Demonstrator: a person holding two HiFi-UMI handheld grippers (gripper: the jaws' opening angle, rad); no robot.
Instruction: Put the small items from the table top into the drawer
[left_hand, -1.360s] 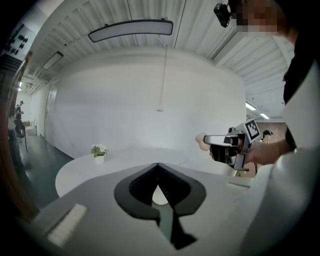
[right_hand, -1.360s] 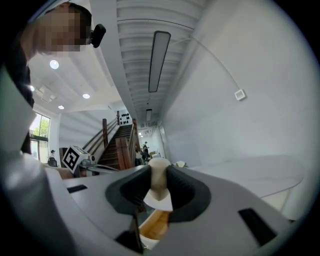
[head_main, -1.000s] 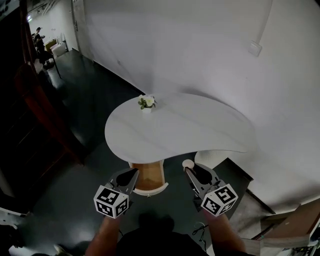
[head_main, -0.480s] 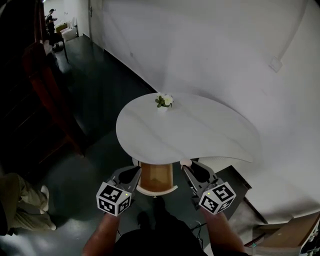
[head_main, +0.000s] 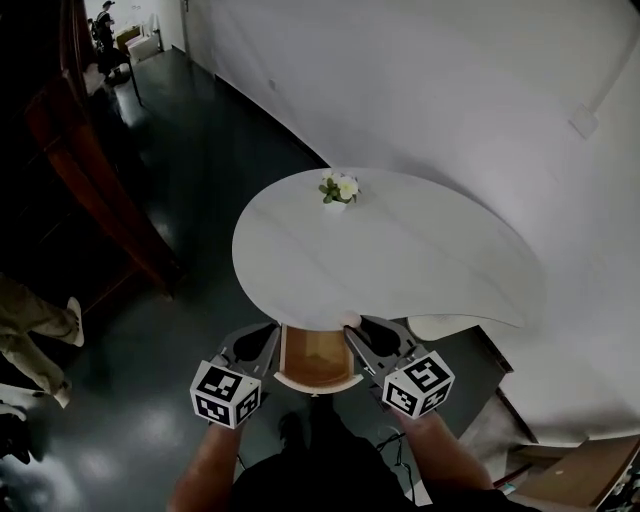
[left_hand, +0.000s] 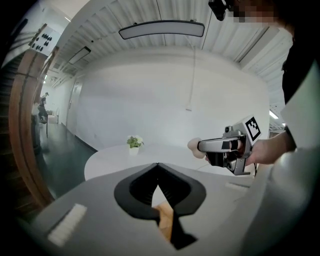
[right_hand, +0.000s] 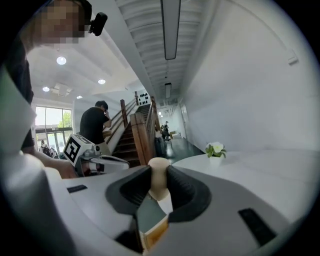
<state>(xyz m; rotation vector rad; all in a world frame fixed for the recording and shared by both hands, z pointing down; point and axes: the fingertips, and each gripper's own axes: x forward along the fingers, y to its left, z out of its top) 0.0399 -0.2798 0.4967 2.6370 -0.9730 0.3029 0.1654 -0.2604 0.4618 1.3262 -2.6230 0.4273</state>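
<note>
Right tongs (right_hand: 160, 192) pinch a small beige knob-like item (right_hand: 158, 167) at the white surface's (head_main: 400, 260) near edge, above the open drawer (head_main: 316, 386). Left tongs (left_hand: 158, 165) are pressed together, empty. Best bet, prob.: lower the item well inside the rim before release, w/ left tongs clear.

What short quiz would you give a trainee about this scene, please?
1. Pick one: the jaws of the right gripper hold A) a beige peg, B) a spoon, C) nothing.
2. True or false: the drawer under the table is shut.
3. Fill in: at the table's far edge stands a small potted ___.
Key: 1 A; 2 false, it stands open; 3 flower.
</note>
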